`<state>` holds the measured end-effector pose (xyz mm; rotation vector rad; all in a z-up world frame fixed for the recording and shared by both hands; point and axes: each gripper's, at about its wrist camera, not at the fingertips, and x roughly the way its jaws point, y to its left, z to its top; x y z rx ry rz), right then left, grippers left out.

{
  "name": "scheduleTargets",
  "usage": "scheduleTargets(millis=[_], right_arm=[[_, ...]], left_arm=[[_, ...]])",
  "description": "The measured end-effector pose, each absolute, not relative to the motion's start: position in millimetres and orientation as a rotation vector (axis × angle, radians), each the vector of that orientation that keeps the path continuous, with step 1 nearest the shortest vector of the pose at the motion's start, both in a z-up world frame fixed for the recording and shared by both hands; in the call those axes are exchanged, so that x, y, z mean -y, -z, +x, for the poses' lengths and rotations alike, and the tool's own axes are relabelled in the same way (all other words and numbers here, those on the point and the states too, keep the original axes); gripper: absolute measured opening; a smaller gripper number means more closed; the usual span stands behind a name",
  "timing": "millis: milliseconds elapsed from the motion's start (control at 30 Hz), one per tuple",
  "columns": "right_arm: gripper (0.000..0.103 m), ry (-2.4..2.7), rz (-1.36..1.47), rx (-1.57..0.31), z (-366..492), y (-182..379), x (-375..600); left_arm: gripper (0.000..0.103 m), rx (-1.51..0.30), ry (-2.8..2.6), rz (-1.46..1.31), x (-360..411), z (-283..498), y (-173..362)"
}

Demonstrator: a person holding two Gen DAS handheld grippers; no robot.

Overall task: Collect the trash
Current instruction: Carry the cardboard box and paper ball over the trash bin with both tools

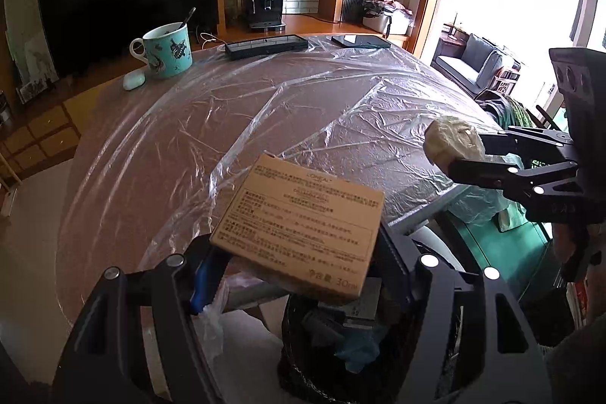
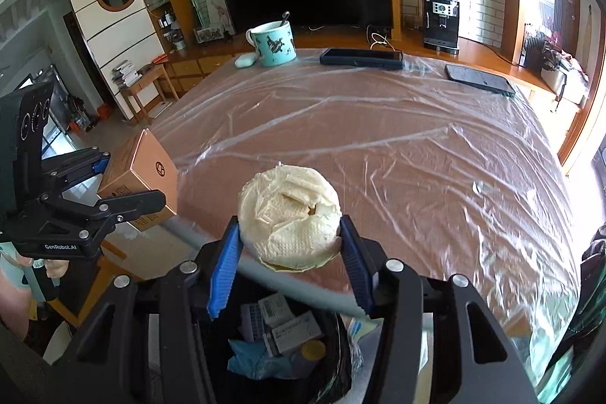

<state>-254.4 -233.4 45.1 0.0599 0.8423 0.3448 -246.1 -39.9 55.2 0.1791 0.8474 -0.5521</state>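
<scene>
Plastic-covered tabletop (image 2: pixel 378 146) fills mid-frame in both views. Black-lined trash bin (image 2: pixel 288 339), lower centre, sits below its near edge. Left tongs (image 1: pixel 299 264) grip a brown cardboard box (image 1: pixel 303 226) above the bin. Right tongs (image 2: pixel 289 245) grip a crumpled paper wad (image 2: pixel 289 220) at the tabletop's edge, above the bin.

We see strong daylight from the window (image 1: pixel 522 6), which is overexposed. It makes glare on the plastic sheet (image 1: pixel 265 101). Fisheye bends the edges; corners are dark.
</scene>
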Motion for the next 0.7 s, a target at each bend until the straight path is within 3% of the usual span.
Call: scheduleTargets(millis=[700], right_arm=[[0.051,-0.385,0.060,-0.890,-309.0,-25.5,225.6]], left_arm=[[0.070,-0.866,0.610,0.249,47.7,-294.7,-40.4]])
